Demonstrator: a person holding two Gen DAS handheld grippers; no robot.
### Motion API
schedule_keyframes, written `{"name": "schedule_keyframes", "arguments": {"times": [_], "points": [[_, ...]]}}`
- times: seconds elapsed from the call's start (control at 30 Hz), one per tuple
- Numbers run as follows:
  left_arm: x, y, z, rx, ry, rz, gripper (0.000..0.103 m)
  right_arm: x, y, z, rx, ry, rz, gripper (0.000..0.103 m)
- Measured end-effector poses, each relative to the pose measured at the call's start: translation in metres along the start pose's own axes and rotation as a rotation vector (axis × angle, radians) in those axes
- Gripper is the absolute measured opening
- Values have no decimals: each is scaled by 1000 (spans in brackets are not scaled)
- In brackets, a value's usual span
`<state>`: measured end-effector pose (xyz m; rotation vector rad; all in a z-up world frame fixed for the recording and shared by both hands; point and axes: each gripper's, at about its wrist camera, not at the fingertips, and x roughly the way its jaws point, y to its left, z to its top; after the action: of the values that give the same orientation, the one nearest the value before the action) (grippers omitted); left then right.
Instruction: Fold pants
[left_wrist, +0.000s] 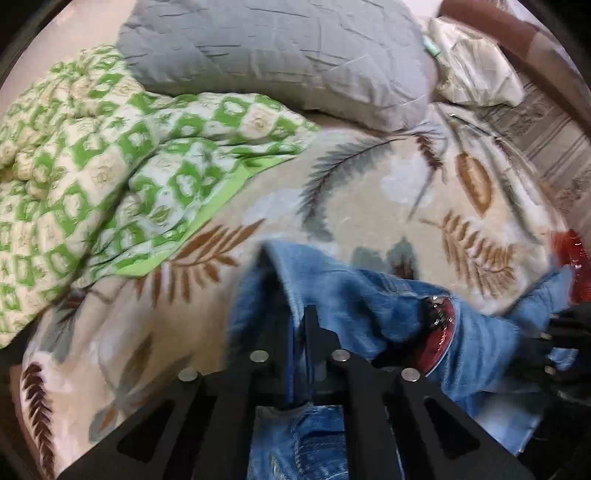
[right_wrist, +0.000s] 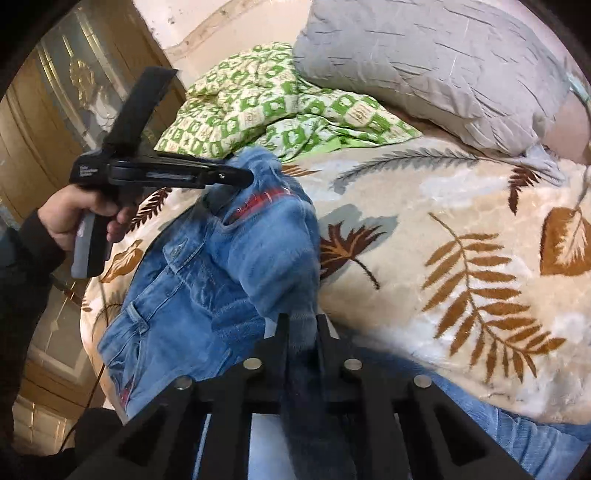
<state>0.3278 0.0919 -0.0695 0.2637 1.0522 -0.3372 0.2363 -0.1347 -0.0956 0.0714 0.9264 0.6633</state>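
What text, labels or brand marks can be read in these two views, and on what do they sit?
Nothing can be read for certain.
Left gripper: small white print on its black body, two or three lines, too small and blurred to read.
Jeans: a red patch on the denim, blurred; no lettering can be made out.
Blanket, quilt, pillow: patterns only, no words.

Faded blue pants with red lining; cream blanket with brown-grey leaves; green-checked quilt; grey pillow.
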Motion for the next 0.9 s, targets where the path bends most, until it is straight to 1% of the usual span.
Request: {"name": "schedule_keyframes", "arguments": {"times": [0.03,0.07,0.17,0.27,0.3,0.33,0.37,0.43,0.5,0.57,0.6,0.67,0.7,0.73,0.77,0.8,0.83,0.87,0.9], "points": [[-4,-3,-3,21,-11,-9,4,-3,6,-1,-28,-1,2,10],[-16,-6,-9,33,-35,-16,4,-5,9,-2,-44,0,0,10],[-52,-2,-26,-1,-94,-43,4,-16,23,-8,-113,-2,4,9],[-106,3,-58,-34,-168,-64,4,-31,36,-19,-155,-17,21,9],[-121,3,-72,-42,-184,-57,4,-36,39,-22,-165,-24,29,9],[-131,3,-82,-50,-192,-57,4,-44,46,-28,-185,-38,51,9],[-147,3,-102,-69,-206,-65,4,-52,53,-35,-207,-50,76,9],[-163,3,-130,-98,-215,-75,4,-61,66,-47,-251,-55,98,9],[-167,-1,-170,-137,-190,-76,4,-65,82,-66,-315,-39,104,9],[-154,-6,-200,-165,-139,-63,4,-54,92,-84,-370,2,72,9],[-141,-7,-218,-191,-100,-57,4,-49,95,-90,-382,21,61,9],[-118,-9,-243,-226,-37,-42,5,-29,100,-104,-403,84,27,11],[-103,-12,-255,-231,1,-15,10,-17,102,-112,-408,124,-2,14],[-94,-13,-262,-235,29,3,13,-10,103,-116,-412,151,-13,17],[-90,-14,-267,-243,32,5,13,-4,104,-121,-420,170,-31,19],[-93,-14,-270,-257,2,0,16,-5,105,-122,-427,161,-40,22],[-99,-16,-270,-270,-8,-6,21,-7,107,-124,-442,153,-49,26],[-105,-17,-270,-281,-11,-21,40,-11,109,-124,-448,159,-55,39],[-117,-19,-271,-294,-28,-25,75,-15,109,-124,-447,161,-54,68]]}}
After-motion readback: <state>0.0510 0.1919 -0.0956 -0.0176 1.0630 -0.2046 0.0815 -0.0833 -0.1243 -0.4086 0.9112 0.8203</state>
